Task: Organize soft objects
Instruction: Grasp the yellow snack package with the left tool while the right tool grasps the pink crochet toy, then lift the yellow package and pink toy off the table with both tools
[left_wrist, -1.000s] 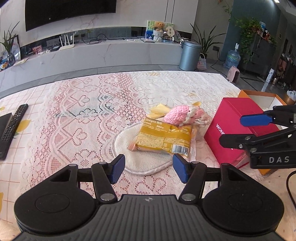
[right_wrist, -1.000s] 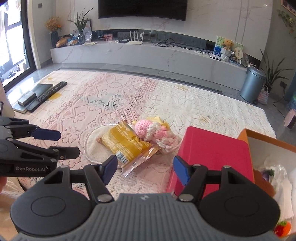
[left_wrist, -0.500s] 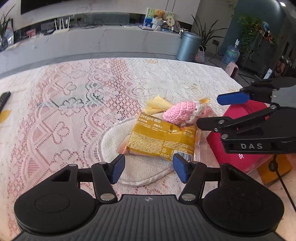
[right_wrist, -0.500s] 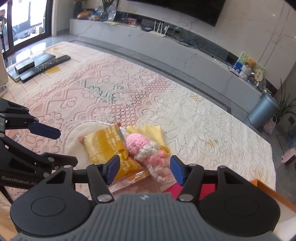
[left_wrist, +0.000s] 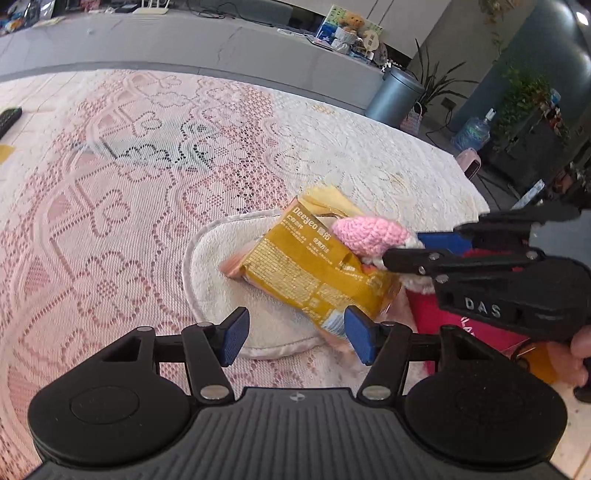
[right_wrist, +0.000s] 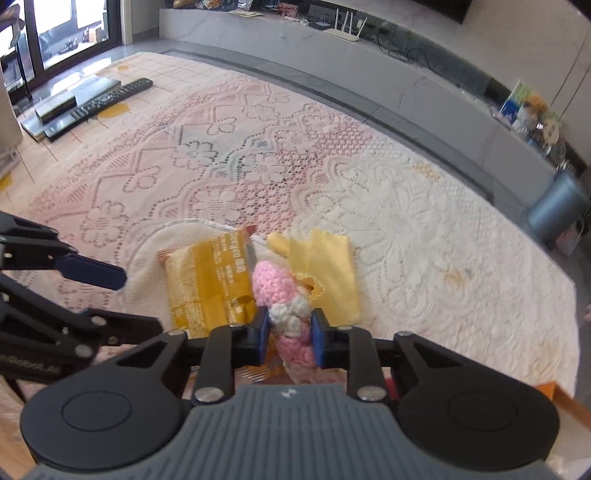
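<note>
A pink and white crochet toy (right_wrist: 275, 286) lies on a yellow snack packet (right_wrist: 207, 284) and a yellow cloth (right_wrist: 328, 269). My right gripper (right_wrist: 290, 335) points down at the toy. Its jaws are closing, and both blue pads press the toy's white middle. The left wrist view has the same gripper (left_wrist: 413, 246) coming in from the right onto the toy (left_wrist: 369, 234). My left gripper (left_wrist: 296, 336) is open just in front of the packet (left_wrist: 314, 273), whose near corner reaches between the fingertips without touching them. The packet rests on a round white pad (left_wrist: 221, 273).
A red box (left_wrist: 461, 332) stands to the right of the pile, with an orange box (left_wrist: 539, 363) behind it. Lace cloth (left_wrist: 147, 177) covers the table. Remotes (right_wrist: 110, 96) lie at the far left. A hand (left_wrist: 581, 350) holds the right gripper's handle.
The right gripper has come down over the crochet toy and its jaws have narrowed from wide apart onto it. The left gripper has moved closer to the packet and stayed open.
</note>
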